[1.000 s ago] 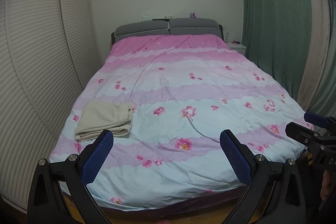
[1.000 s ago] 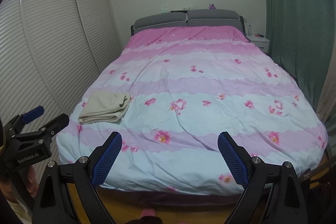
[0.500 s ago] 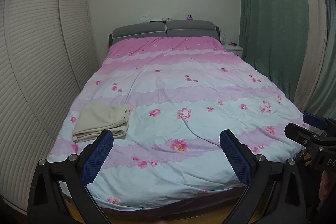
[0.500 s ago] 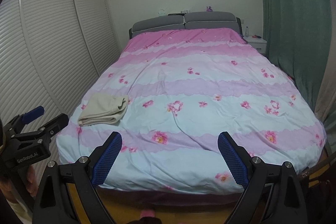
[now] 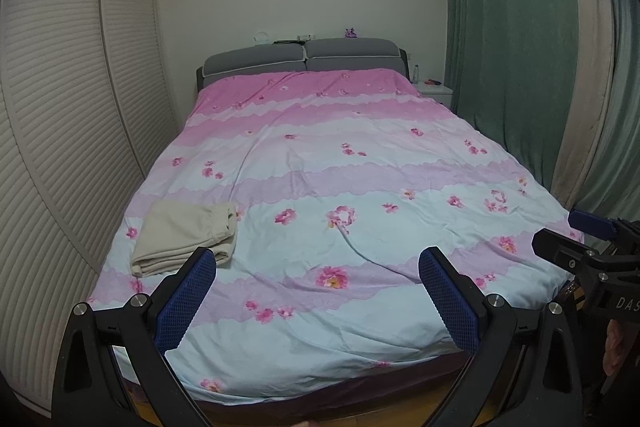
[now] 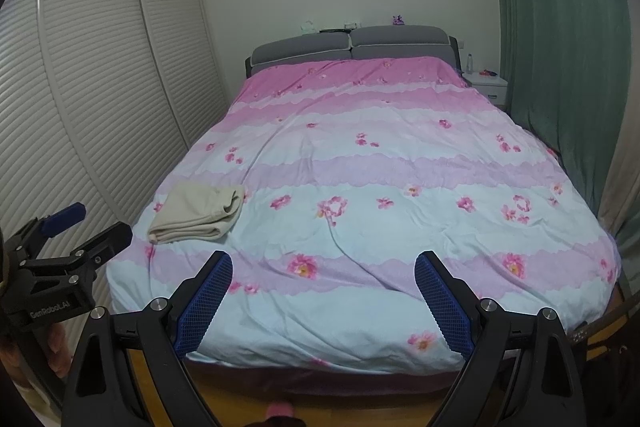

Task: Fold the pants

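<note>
The soft beige cloth pants [image 5: 186, 237] lie folded on the floral pink bed quilt [image 5: 360, 163], near its left foot corner. Your left gripper [image 5: 316, 291] and right gripper [image 6: 322, 295] stand wide, empty. Expect limp, light fabric; grasp folded edges.

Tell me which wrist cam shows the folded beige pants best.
Right wrist: the folded beige pants lie fully visible on the duvet. In the left wrist view the left gripper's finger covers the pants' near corner.

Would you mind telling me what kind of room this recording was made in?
A bedroom, evidently: a bed with a grey padded headboard, a louvered wardrobe, and a white nightstand beside green curtains.
</note>
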`<state>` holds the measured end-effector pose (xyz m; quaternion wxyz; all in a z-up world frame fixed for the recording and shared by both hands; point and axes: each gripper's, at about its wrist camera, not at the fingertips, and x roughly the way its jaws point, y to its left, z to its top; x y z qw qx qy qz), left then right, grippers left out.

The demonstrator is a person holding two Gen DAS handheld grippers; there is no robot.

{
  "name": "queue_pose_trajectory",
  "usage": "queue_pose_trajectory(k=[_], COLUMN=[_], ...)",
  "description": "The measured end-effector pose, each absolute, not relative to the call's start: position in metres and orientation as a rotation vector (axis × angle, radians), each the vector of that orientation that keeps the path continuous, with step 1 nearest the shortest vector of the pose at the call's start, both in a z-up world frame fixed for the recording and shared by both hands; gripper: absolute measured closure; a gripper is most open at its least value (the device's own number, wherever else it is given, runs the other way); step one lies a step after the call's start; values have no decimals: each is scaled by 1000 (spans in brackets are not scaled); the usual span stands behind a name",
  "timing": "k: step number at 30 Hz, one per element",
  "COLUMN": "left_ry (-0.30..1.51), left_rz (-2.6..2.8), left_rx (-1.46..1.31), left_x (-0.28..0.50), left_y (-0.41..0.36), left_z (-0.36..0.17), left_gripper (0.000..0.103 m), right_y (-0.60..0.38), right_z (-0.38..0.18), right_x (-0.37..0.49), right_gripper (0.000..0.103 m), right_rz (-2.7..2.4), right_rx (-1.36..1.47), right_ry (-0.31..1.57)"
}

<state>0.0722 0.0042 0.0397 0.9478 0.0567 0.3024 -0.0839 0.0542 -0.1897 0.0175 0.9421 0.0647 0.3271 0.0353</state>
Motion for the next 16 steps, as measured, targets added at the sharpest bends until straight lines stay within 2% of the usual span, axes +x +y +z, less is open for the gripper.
queue_pose_trajectory(k=[16], left_ry=[610], left_rz=[-181], left_rx=[88], left_x=[70], left_y=[2], left_z=[43], left_gripper=[0], right_y=[-195], right_z=[22], right_x=[51], right_gripper=[10], right_rz=[53], right_rx=[135], right_ry=[665])
